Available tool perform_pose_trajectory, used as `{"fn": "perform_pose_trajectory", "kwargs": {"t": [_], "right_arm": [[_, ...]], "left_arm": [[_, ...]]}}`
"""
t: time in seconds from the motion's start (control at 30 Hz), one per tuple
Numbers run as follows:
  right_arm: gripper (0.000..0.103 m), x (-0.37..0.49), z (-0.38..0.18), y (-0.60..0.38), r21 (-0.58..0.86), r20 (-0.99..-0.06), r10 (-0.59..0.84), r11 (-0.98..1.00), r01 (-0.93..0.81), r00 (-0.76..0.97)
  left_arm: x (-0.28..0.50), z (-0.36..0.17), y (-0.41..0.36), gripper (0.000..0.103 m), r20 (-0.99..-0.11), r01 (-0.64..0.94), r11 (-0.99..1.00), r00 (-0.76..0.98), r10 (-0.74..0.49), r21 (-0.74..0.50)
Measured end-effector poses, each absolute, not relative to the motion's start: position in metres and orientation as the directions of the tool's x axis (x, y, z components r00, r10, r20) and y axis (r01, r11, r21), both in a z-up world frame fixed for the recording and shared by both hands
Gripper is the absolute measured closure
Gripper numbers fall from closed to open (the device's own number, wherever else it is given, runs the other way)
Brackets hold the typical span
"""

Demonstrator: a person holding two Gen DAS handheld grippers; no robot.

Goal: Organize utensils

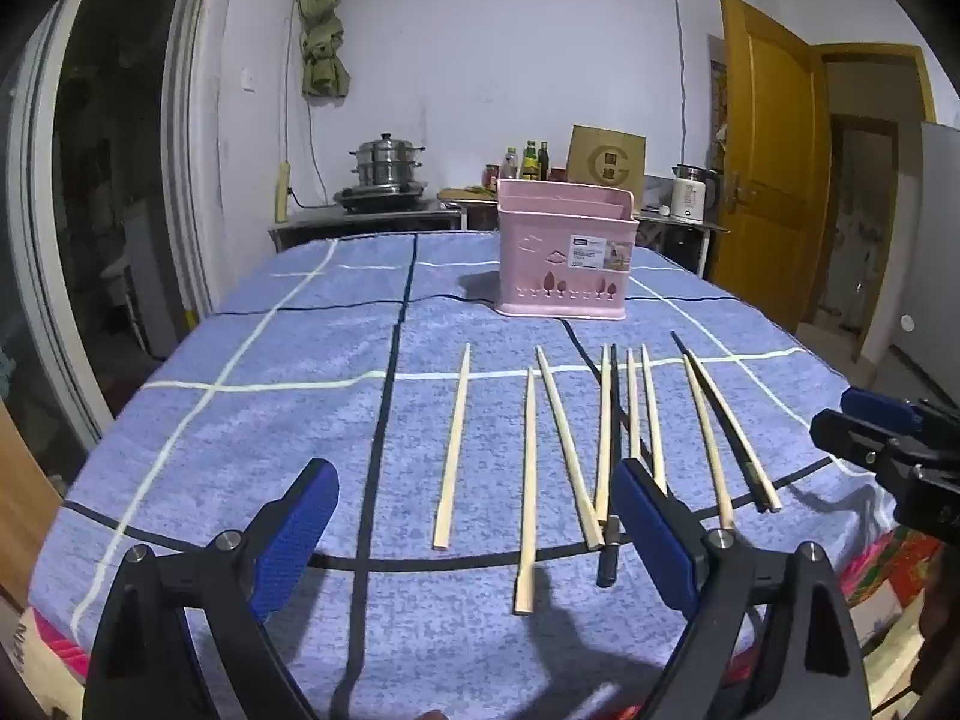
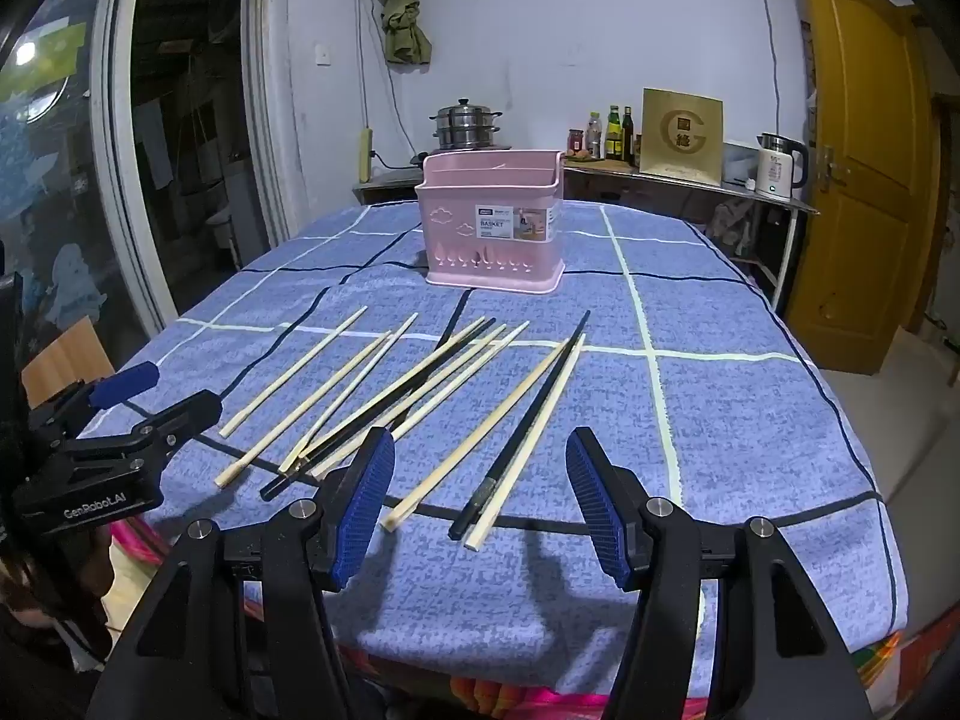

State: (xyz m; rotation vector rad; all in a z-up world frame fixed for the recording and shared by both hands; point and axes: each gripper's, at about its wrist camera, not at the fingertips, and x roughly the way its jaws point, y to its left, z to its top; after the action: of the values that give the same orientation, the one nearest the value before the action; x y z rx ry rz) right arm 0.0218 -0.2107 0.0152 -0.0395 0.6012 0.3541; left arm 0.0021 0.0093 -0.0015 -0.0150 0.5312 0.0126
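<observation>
The chopsticks, light, stiff, thin and likely to roll, lie in a row near the table's front edge before the far pink basket; both the left gripper and right gripper hover spread and empty, so pinch one mid-length.

Cool indoor light from above throws soft shadows on the table; both views sharp, strongly curved, dark at corners.
</observation>
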Motion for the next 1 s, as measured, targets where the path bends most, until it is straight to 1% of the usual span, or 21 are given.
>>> {"fn": "perform_pose_trajectory", "kwargs": {"t": [0.47, 1.0], "right_arm": [[0.043, 0.0251, 0.0158, -0.2135, 0.063, -0.559, 0.312, 0.94, -0.336, 0.768], [0.043, 0.0239, 0.0187, -0.214, 0.06, -0.557, 0.308, 0.941, -0.332, 0.771]], "left_arm": [[-0.0049, 0.0038, 0.0057, 0.01, -0.49, -0.032, 0.999, 0.871, 0.027, -0.001], [-0.0021, 0.0, 0.0046, 0.01, -0.505, -0.048, 0.999, 0.862, 0.042, 0.001]]}}
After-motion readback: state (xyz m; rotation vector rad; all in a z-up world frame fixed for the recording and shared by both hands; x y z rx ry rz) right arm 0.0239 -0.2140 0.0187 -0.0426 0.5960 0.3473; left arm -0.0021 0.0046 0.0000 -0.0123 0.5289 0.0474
